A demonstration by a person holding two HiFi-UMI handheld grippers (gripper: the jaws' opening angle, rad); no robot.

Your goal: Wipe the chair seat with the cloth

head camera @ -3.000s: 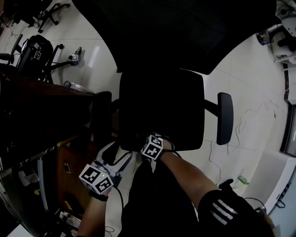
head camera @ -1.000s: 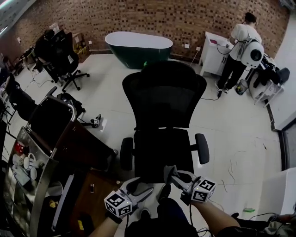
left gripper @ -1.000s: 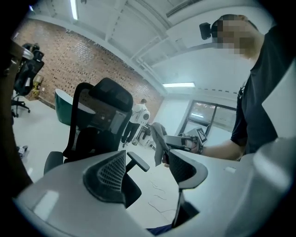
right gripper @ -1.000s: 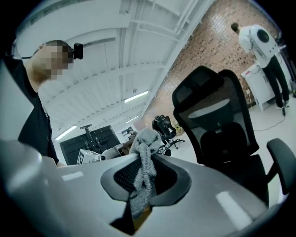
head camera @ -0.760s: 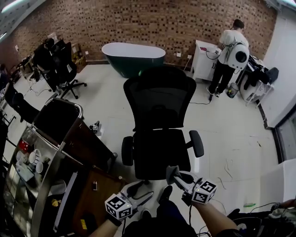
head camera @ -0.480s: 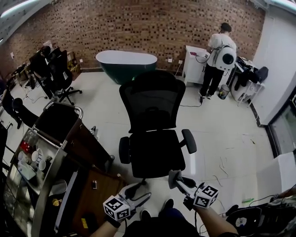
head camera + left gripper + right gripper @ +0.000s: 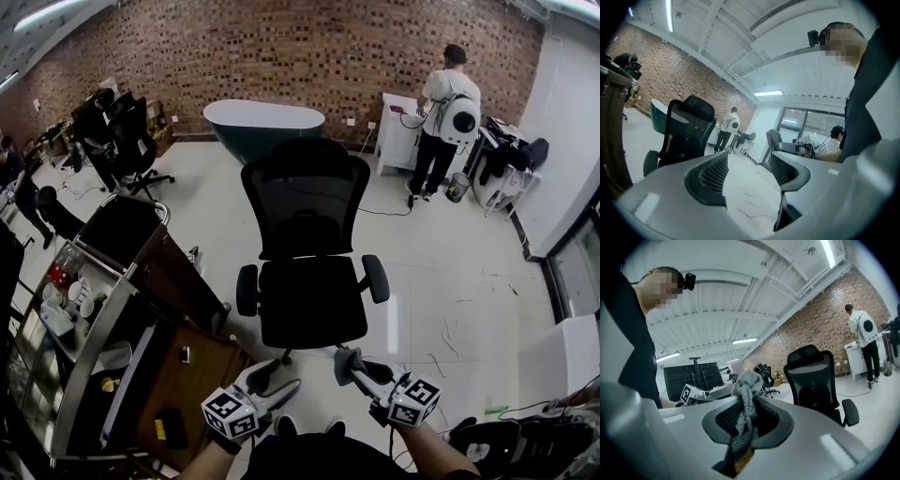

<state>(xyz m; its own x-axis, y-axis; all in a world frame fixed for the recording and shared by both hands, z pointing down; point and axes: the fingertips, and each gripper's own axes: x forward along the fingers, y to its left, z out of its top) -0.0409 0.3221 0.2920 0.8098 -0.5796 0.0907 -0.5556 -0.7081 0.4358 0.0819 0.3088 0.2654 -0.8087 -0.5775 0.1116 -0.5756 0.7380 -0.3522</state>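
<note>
Held only by a thin fold in the pinching right gripper (image 7: 345, 361) at lower centre, the grey woolly cloth (image 7: 743, 401) may slip out before reaching the black padded chair seat (image 7: 312, 302); the left gripper (image 7: 278, 378) is spread and empty.

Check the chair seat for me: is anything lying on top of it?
Nothing shows on the chair seat; its black surface looks bare. The cloth is clamped in the right gripper, off the chair. The seat hides most of what is under it.

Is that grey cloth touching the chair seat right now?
Apart. In the head view the right gripper, shut on the cloth, sits near the person, with floor showing between it and the chair seat.
</note>
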